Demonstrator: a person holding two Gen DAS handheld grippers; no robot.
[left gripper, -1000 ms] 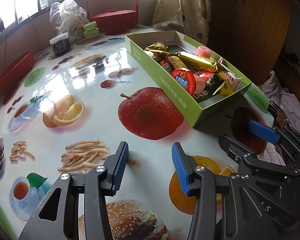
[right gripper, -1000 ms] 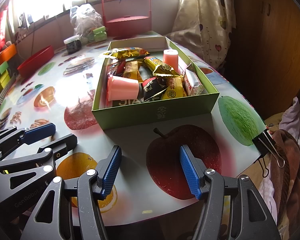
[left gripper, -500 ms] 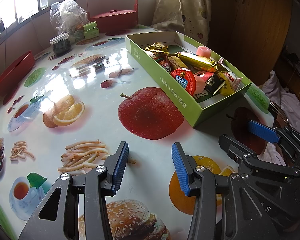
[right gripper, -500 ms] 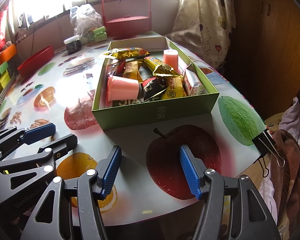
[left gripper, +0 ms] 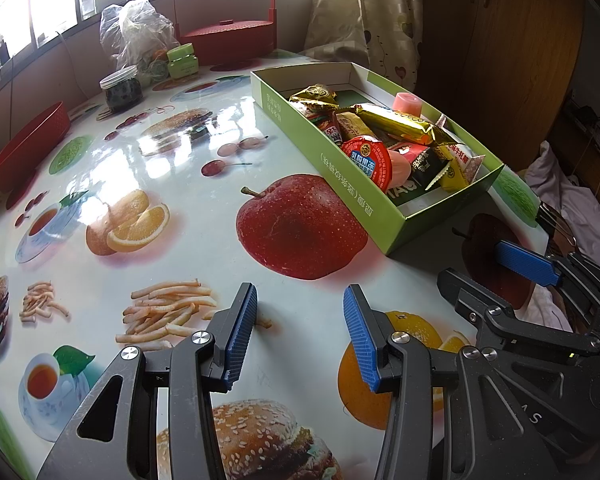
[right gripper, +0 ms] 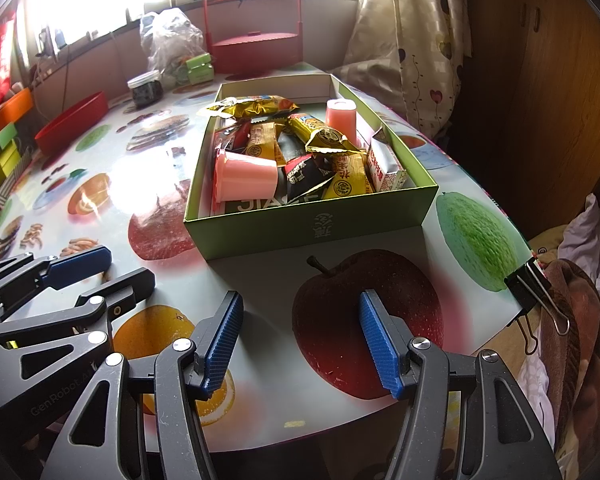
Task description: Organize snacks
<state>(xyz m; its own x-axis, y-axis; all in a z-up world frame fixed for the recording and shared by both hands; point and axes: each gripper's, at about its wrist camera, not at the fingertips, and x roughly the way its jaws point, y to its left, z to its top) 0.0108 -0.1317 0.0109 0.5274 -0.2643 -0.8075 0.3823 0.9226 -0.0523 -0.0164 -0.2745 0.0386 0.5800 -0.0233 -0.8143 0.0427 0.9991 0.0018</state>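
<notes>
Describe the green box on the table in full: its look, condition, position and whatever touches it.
The green box is a shallow, lidless rectangular tray, apparently cardboard, green outside with pale lettering on its walls and white inside. It sits flat on the printed tablecloth, its long side running away from the grippers. Inside lie mixed snacks: gold-wrapped bars, yellow packets, a pink jelly cup on its side and another upright. Neither gripper touches it.

green box: 1 | pink jelly cups: 2 | grippers: 2

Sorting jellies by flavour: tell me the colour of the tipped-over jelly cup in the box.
Pink jelly cup, clearest in the right wrist view.
</notes>
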